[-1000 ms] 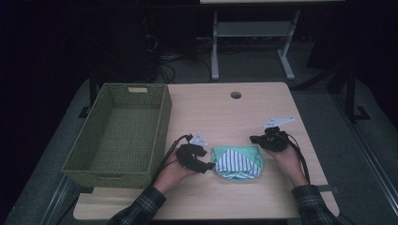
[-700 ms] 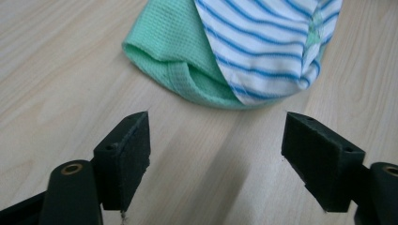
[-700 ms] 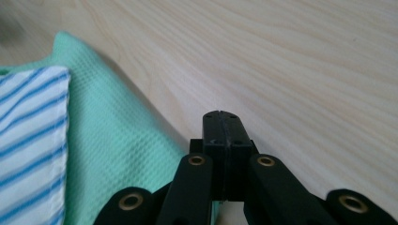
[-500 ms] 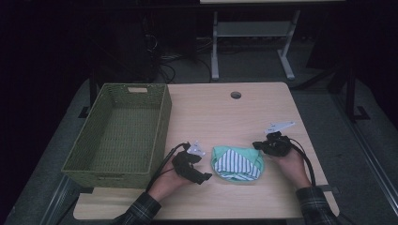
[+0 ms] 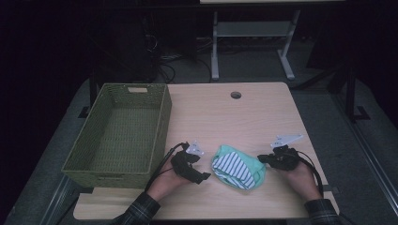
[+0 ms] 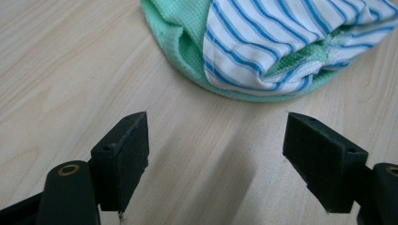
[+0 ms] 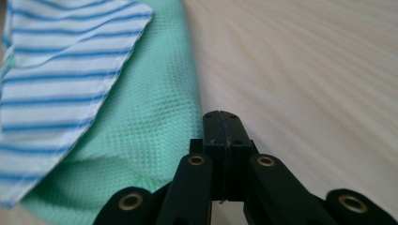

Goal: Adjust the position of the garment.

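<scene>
Between your two hand-held grippers, on the tabletop, lies the folded cloth, green on the outside with a white part with blue stripes on top. Your left hand-held gripper rests just beside the left edge of the cloth and does not touch it. In the left gripper view its jaws stand wide apart with only bare wood between them, and the cloth lies a little beyond the pads; these jaws have just been opening. Your right hand-held gripper is at the other side, at the right edge of the cloth. In the right gripper view its jaws are pressed together, with nothing visible between them, and the green cloth lies directly to their left, so close that I cannot tell if the tips touch it. The striped part is farther from this gripper, beyond the green edge. To the far side of your left hand-held gripper, away from the cloth, stands the green woven basket, near the left edge of the tabletop.
</scene>
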Available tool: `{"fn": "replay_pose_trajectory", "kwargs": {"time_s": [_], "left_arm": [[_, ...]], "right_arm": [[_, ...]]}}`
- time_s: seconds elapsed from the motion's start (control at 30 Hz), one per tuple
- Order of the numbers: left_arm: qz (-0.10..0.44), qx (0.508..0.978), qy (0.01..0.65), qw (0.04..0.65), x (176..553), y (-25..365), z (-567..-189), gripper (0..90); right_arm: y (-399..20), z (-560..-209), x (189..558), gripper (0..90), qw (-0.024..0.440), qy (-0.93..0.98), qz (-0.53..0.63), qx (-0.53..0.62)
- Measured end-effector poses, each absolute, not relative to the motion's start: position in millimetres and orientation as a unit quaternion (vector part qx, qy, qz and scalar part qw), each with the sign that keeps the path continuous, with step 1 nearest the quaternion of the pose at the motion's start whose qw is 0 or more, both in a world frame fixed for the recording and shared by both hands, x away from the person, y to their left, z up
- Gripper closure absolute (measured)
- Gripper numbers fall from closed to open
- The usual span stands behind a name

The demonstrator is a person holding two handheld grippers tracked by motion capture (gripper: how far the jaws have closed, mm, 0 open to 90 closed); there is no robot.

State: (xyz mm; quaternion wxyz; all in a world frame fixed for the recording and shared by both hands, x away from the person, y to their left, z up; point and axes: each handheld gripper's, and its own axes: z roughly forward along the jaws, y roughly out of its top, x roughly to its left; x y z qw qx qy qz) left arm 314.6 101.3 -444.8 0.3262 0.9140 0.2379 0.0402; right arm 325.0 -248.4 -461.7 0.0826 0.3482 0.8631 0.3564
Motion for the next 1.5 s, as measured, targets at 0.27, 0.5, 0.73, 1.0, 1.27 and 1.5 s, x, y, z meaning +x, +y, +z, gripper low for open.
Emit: {"fn": "replay_pose_trajectory", "kwargs": {"time_s": [0.27, 0.5, 0.73, 1.0, 1.27, 1.5], "left_arm": [[0.042, 0.914, 0.237, 0.326, 314, 100, -445, 22.2], [0.041, 0.916, 0.236, 0.323, 314, 99, -446, 22.2], [0.041, 0.916, 0.236, 0.322, 314, 98, -447, 22.2], [0.042, 0.917, 0.234, 0.32, 315, 98, -448, 22.4], [0.04, 0.918, 0.233, 0.32, 315, 98, -448, 22.4], [0.044, 0.916, 0.227, 0.327, 314, 98, -444, 22.4]], "right_arm": [[-250, -461, 302, 89.8, 0.079, 0.864, 0.361, 0.342], [-249, -462, 285, 89.8, 0.069, 0.868, 0.363, 0.332], [-246, -464, 272, 89.8, 0.062, 0.869, 0.366, 0.326], [-266, -460, 282, 83.7, 0.109, 0.842, 0.381, 0.366], [-296, -469, 295, 53.7, 0.151, 0.811, 0.365, 0.431], [-300, -476, 296, 35.4, 0.173, 0.804, 0.354, 0.446]]}}
